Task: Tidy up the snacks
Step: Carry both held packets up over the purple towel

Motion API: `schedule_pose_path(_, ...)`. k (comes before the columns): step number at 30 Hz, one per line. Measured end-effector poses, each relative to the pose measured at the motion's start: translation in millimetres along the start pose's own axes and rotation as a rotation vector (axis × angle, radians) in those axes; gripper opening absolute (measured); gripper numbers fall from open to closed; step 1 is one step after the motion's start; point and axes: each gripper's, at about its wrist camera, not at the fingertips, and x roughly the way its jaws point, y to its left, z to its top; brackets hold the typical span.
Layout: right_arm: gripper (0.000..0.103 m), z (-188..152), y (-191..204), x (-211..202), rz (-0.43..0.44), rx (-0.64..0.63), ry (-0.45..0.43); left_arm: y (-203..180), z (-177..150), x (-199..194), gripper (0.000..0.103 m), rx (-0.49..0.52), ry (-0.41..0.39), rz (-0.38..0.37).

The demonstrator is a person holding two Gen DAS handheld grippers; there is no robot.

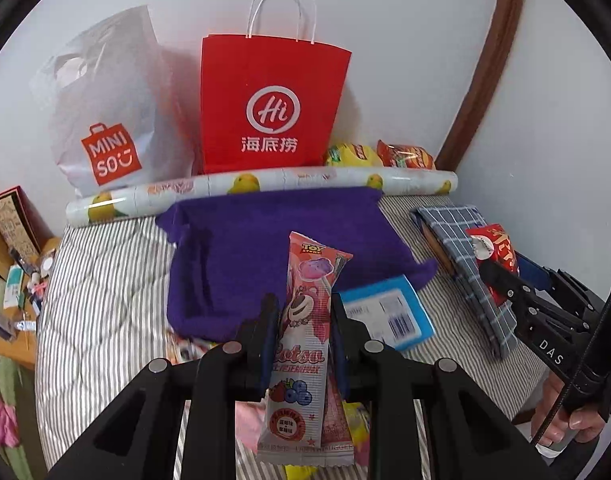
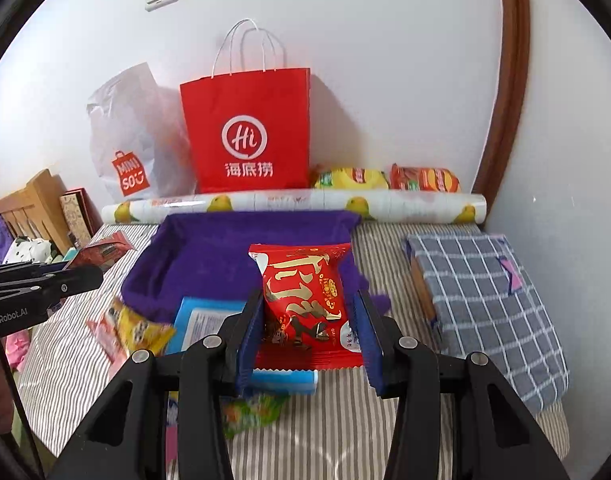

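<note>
Gripping a pink lollipop packet [image 1: 305, 332] in left tool [image 1: 303, 320], right tool [image 2: 311, 320] clamped on red snack packet [image 2: 305, 300], purple cloth tray [image 2: 209, 256] empty

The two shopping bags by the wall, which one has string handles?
The red paper bag, standing upright with white string handles; the white plastic bag beside it only has a cut-out grip.

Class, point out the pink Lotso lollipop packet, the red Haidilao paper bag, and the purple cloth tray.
pink Lotso lollipop packet [image 1: 305, 308], left wrist view, on the bear print.
red Haidilao paper bag [image 2: 247, 140], right wrist view, on the round logo.
purple cloth tray [image 2: 209, 248], right wrist view, on its bare floor.
</note>
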Motion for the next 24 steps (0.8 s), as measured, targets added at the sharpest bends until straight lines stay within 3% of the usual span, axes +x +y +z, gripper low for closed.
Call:
schedule_pose_path(12, 0.044, 53, 1, 59, 0.016, -0.003, -0.012, 19, 60, 55, 0.023, 0.008, 0.021, 0.041)
schedule_pose_path(24, 0.044, 76, -3, 133, 0.022, 0.001, 0.021, 48, 86, 109, 0.023, -0.023, 0.061, 0.073)
